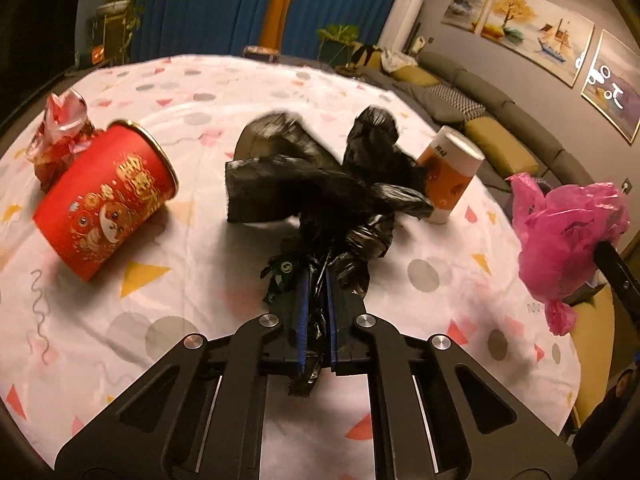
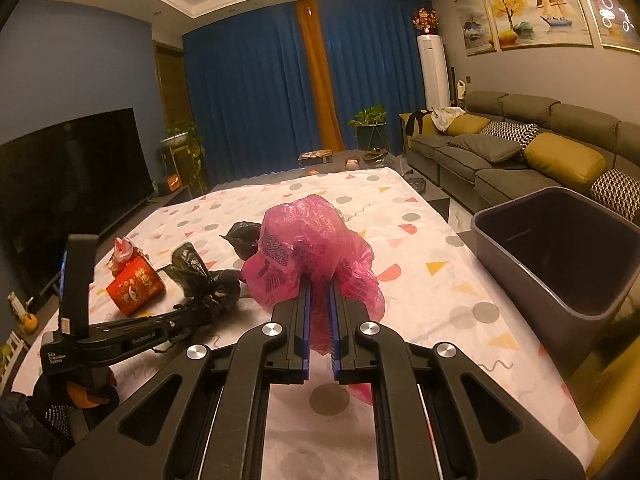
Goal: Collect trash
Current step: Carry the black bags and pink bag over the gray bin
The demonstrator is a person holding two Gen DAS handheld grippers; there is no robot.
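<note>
A crumpled black plastic bag [image 1: 320, 184] lies mid-table, and my left gripper [image 1: 316, 280] is shut on its near end; the same bag [image 2: 208, 280] and left gripper [image 2: 188, 312] show at the left of the right wrist view. My right gripper [image 2: 319, 284] is shut on a pink plastic bag [image 2: 308, 248], held above the tablecloth; this pink bag [image 1: 560, 236] hangs at the right edge of the left wrist view. A red printed can [image 1: 104, 200] lies on its side at the left. An orange-and-white tube [image 1: 452, 176] stands behind the black bag.
A dark grey bin [image 2: 560, 248] stands open at the table's right edge. A crumpled red-and-white wrapper [image 1: 60, 136] lies behind the red can. The patterned tablecloth [image 1: 200, 92] covers the table. A grey sofa [image 2: 500, 152] runs along the right wall and a TV [image 2: 72, 176] stands at the left.
</note>
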